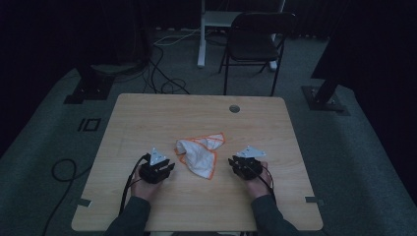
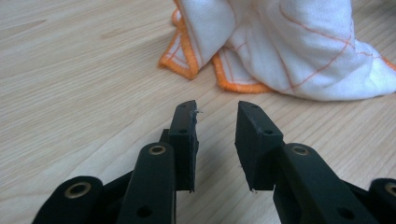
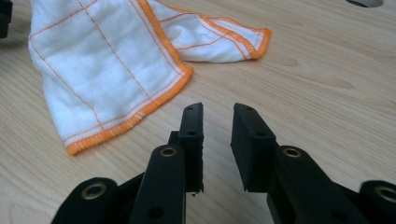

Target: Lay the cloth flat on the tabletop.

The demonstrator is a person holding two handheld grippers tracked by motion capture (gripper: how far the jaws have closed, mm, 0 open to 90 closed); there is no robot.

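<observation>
White cloth with orange hem [image 1: 199,154] lying crumpled at middle of wooden bench [image 1: 147,118]. Left hand-held gripper [image 1: 169,168] sitting just left of cloth, jaws parted, gripping nothing. Right hand-held gripper [image 1: 235,164] sitting just right of cloth, jaws likewise parted, empty.

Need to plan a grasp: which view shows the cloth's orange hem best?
The right gripper view: the cloth lies close, its hem sharp along two edges. The left gripper view shows bunched folds; the high view shows it small and dim.
</observation>
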